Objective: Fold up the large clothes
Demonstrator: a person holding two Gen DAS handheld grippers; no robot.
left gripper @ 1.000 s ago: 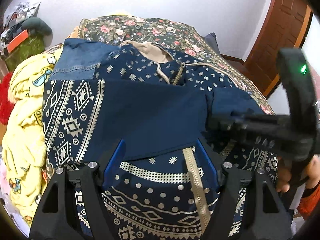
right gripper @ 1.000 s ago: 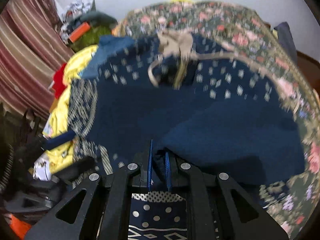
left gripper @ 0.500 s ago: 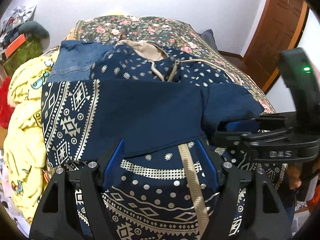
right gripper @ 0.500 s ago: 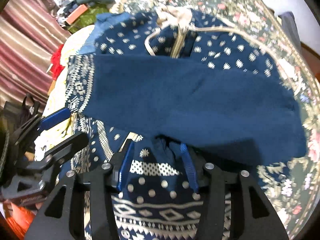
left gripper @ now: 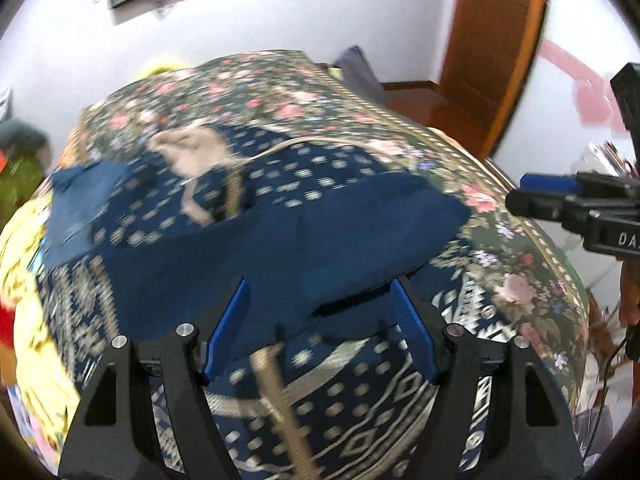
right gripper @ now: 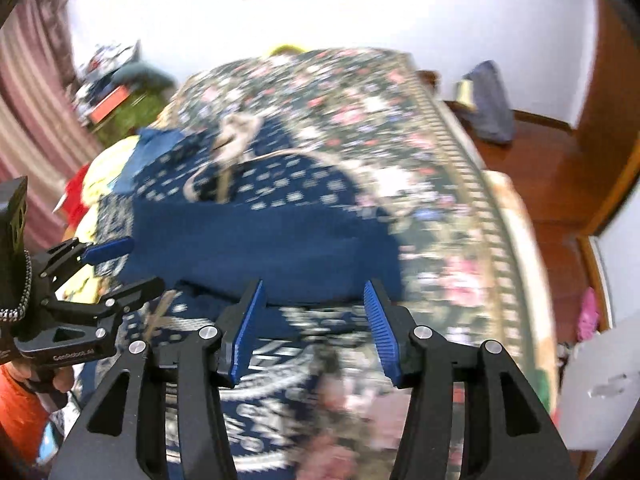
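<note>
- Garment [left gripper: 280,240]: large navy piece with pale geometric bands and dots, spread across the bed [left gripper: 312,92]. It lies toward the bed's left edge and reaches to the near edge.
- Folded panel [right gripper: 260,252]: plain dark-blue part of the garment, laid crosswise over the patterned part about midway up it. One end lies near the bed's right edge.
- Neck opening [left gripper: 196,148]: beige lining and cord at the garment's far end, toward the head of the bed; blurred in both views.
- Bed cover [right gripper: 440,216]: dark floral print with a pale patterned border along the right edge. It carries the garment.
- Yellow cloth [left gripper: 20,248]: printed, heaped at the bed's left edge beside the garment. A red item [left gripper: 6,320] sits against it, possibly another piece of clothing; the blur hides which.
- Left gripper [left gripper: 320,328]: blue pads spread wide above the near hem of the garment; nothing pinched between them. In the right wrist view it shows at the left, a hand on its grip.
- Right gripper [right gripper: 312,328]: jaws opening, pads apart over the near edge of the folded panel; no cloth caught between them.
- Containers: no box, basket or bin can be made out on the bed in these blurred views.
- Room: white wall, wooden door [left gripper: 500,48], wooden floor [right gripper: 540,168] to the right of the bed.
</note>
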